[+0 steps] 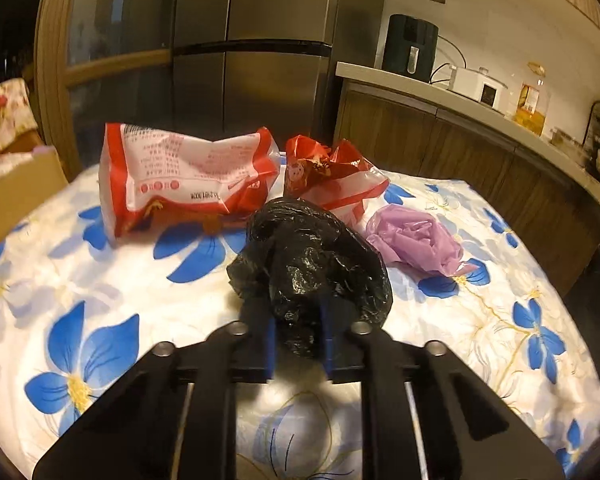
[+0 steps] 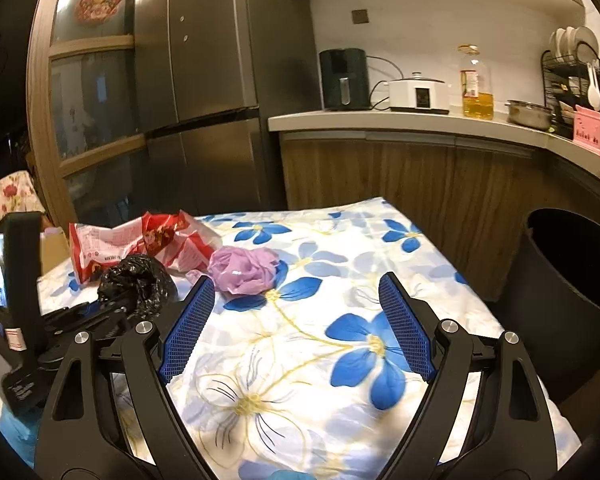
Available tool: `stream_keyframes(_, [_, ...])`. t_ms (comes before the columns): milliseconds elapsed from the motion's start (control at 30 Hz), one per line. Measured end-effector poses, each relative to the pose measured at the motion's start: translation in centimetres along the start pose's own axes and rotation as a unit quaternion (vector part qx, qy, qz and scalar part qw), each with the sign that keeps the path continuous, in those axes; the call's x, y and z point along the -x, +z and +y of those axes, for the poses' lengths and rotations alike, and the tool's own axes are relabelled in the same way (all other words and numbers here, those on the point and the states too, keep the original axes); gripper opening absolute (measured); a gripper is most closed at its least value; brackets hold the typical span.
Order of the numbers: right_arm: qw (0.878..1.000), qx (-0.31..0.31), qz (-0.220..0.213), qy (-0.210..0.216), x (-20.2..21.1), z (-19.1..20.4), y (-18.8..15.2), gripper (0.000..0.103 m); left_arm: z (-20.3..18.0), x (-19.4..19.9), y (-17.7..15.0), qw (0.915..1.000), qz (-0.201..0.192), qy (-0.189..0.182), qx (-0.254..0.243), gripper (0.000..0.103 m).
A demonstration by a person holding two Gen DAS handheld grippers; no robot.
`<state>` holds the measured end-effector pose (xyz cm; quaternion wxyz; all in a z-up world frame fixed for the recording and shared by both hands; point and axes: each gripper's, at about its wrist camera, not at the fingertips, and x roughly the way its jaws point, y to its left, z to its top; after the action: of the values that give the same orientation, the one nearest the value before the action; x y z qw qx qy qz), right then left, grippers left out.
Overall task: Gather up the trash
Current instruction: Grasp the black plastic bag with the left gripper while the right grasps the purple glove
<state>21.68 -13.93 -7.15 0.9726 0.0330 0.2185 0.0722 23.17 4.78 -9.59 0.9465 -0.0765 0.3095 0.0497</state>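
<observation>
A: While the left gripper [image 1: 298, 316] is closed on the black bag [image 1: 312, 268], what can go wrong?

B: The film is thin and slippery. I think the pads pinch only the near edge, so the bag may slide out when it is lifted.

A: Where is the other trash?

B: The purple bag [image 2: 242, 270] lies right of the black one. Two red wrappers, the big wrapper [image 1: 184, 176] and the small wrapper [image 1: 332, 176], lie at the far side of the table [image 1: 100, 280].

A: And the right gripper [image 2: 296, 320]?

B: It stands wide and empty, near the purple bag but not touching it. The bin [image 2: 572, 280] is on the floor at the right, below the table edge. If the black bag is carried across loosely, it may fall beside the bin.
</observation>
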Motion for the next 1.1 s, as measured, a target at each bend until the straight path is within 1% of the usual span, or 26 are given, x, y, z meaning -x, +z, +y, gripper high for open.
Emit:
stream_keyframes(67, [1.000, 0.006, 0.005, 0.004, -0.8, 0.6, 0.0, 0.083, 0.4, 0.5, -0.1, 0.9999, -0.005, -0.002, 0.011, 0.009])
stream_keyframes(200, [1.000, 0.017, 0.018, 0.007, -3.1, 2.1, 0.1, 0.083, 1.6, 2.6, -0.5, 0.9993, -0.020, 0.003, 0.032, 0.009])
stream_keyframes(367, [0.999, 0.028, 0.040, 0.008, -6.3, 3.8, 0.2, 0.082, 2.6, 5.2, -1.0, 0.9984, -0.048, 0.013, 0.026, 0.009])
stream_keyframes(467, [0.998, 0.027, 0.054, 0.001, -8.3, 4.3, 0.5, 0.077, 3.0, 6.0, -1.2, 0.9981, -0.054, 0.020, 0.020, 0.009])
stream_keyframes(533, [0.997, 0.027, 0.068, -0.003, -9.7, 4.5, 0.6, 0.072, 3.2, 6.2, -1.2, 0.9983, -0.054, 0.017, 0.018, 0.009])
stream_keyframes(567, [0.997, 0.026, 0.074, -0.003, -10.2, 4.5, 0.6, 0.068, 3.3, 6.2, -1.2, 0.9983, -0.053, 0.016, 0.017, 0.009])
stream_keyframes(600, [0.996, 0.025, 0.084, -0.004, -11.0, 4.7, 0.5, 0.062, 3.4, 6.3, -1.2, 0.9984, -0.053, 0.014, 0.016, 0.009])
stream_keyframes(633, [0.995, 0.024, 0.092, -0.005, -11.5, 4.7, 0.4, 0.059, 3.5, 6.3, -1.2, 0.9984, -0.053, 0.014, 0.016, 0.009])
stream_keyframes(700, [0.994, 0.024, 0.110, -0.004, -12.5, 4.8, 0.1, 0.048, 3.5, 6.3, -1.3, 0.9985, -0.052, 0.012, 0.015, 0.008])
stream_keyframes(733, [0.993, 0.025, 0.114, -0.003, -12.7, 4.9, 0.0, 0.044, 3.5, 6.2, -1.3, 0.9986, -0.050, 0.011, 0.014, 0.008])
stream_keyframes(767, [0.993, 0.026, 0.118, -0.002, -13.0, 4.9, -0.1, 0.037, 3.6, 6.2, -1.3, 0.9986, -0.049, 0.011, 0.015, 0.008])
stream_keyframes(800, [0.992, 0.026, 0.120, -0.001, -13.1, 4.9, -0.2, 0.030, 3.6, 6.1, -1.3, 0.9987, -0.048, 0.010, 0.015, 0.008])
stream_keyframes(833, [0.992, 0.025, 0.120, 0.002, -13.1, 4.9, -0.2, 0.026, 3.5, 6.1, -1.3, 0.9988, -0.047, 0.009, 0.015, 0.008])
stream_keyframes(900, [0.993, 0.024, 0.118, 0.006, -13.0, 4.8, -0.2, 0.015, 3.5, 6.2, -1.4, 0.9988, -0.047, 0.010, 0.014, 0.008])
stream_keyframes(1000, [0.994, 0.020, 0.111, 0.007, -12.2, 4.6, 0.0, 0.005, 3.4, 6.4, -1.4, 0.9987, -0.048, 0.011, 0.012, 0.008])
stream_keyframes(1100, [0.995, 0.012, 0.101, 0.012, -10.8, 4.1, 0.2, 0.003, 3.5, 6.8, -1.3, 0.9985, -0.051, 0.015, 0.013, 0.008])
